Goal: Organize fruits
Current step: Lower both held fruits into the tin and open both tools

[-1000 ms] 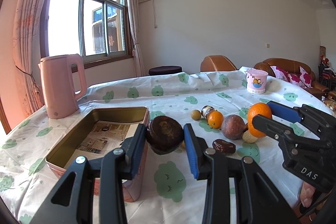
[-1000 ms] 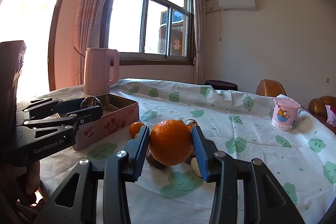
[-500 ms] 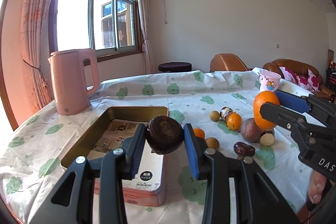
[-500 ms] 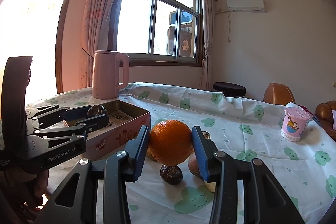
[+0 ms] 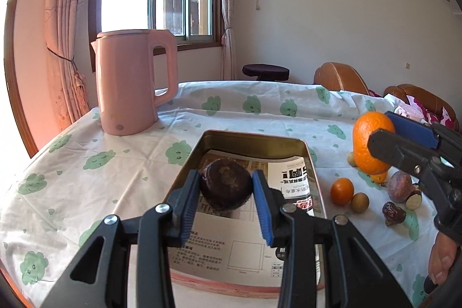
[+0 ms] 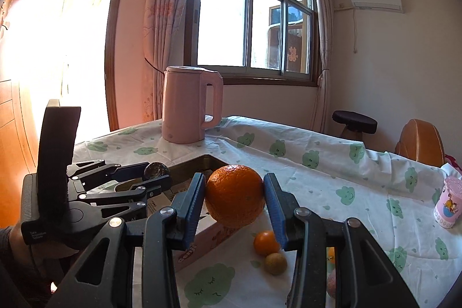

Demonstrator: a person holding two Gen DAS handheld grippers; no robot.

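Both grippers have swung toward the tin since a second ago: the left gripper (image 5: 226,189) now hangs over the tin (image 5: 313,163), where before it was beside the tin's near corner, and the right gripper (image 6: 235,199) has come up by the tin's right side. Each is clamped on its fruit. The left one's pads press on a dark brown fruit (image 5: 226,186), held above the printed paper (image 5: 288,175) lining the tin. The right one grips an orange (image 6: 235,197), held in the air just over the tin's near edge. On the worktop (image 5: 115,152) to the right of the tin lie a small orange (image 5: 342,191), a small tan fruit (image 5: 359,202), a date (image 5: 392,212) and a purplish fruit (image 5: 400,186). A pink kettle (image 5: 130,82) stands beyond the tin, by the window.
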